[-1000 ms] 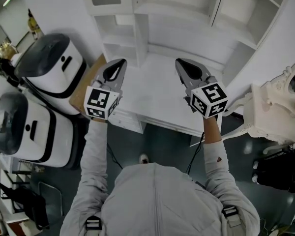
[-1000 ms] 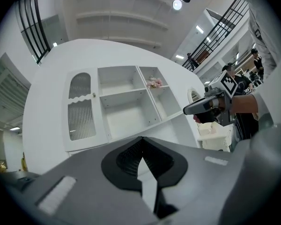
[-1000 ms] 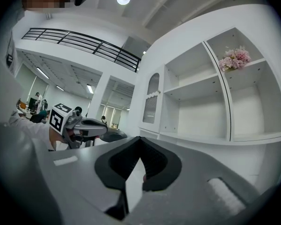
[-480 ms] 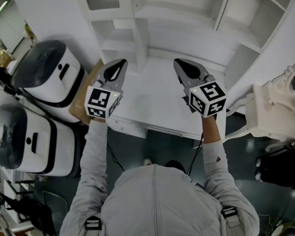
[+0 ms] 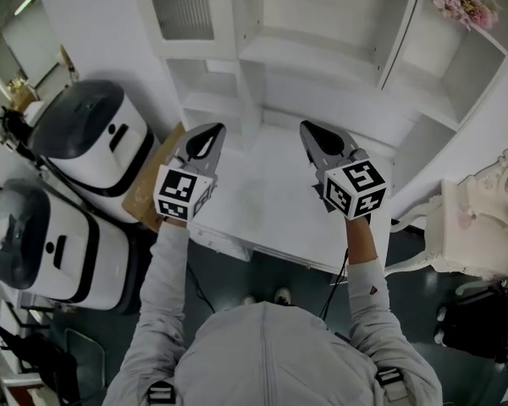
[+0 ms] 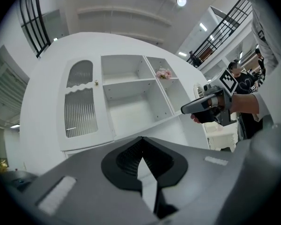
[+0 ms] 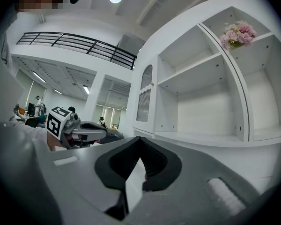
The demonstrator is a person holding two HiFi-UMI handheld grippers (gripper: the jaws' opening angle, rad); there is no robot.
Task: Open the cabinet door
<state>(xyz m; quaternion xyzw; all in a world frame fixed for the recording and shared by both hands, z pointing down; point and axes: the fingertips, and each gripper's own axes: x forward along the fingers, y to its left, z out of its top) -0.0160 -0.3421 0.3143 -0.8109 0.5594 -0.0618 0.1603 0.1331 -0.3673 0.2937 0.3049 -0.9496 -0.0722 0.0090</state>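
Observation:
A white hutch cabinet stands ahead with open shelves. At its upper left is a shut door (image 5: 182,7) with a ribbed glass pane, also seen as the door (image 6: 82,100) with a small knob (image 6: 96,82), and as the door (image 7: 144,95). My left gripper (image 5: 216,130) is shut and empty, held level over the white desk top (image 5: 271,197), below and in front of the door. My right gripper (image 5: 308,128) is beside it, shut with nothing in it. My own jaws meet at the left gripper (image 6: 141,139) and the right gripper (image 7: 139,139), both apart from the cabinet.
Two white-and-black domed appliances (image 5: 93,134) (image 5: 42,239) stand at the left beside a brown board. An ornate cream piece of furniture (image 5: 478,227) is at the right. Pink flowers (image 5: 461,2) sit on an upper right shelf. People stand in the far background.
Both grippers have moved forward toward the cabinet, side by side, as the person stepped closer. More of the upper shelves and the door now shows. Both jaws stayed shut.

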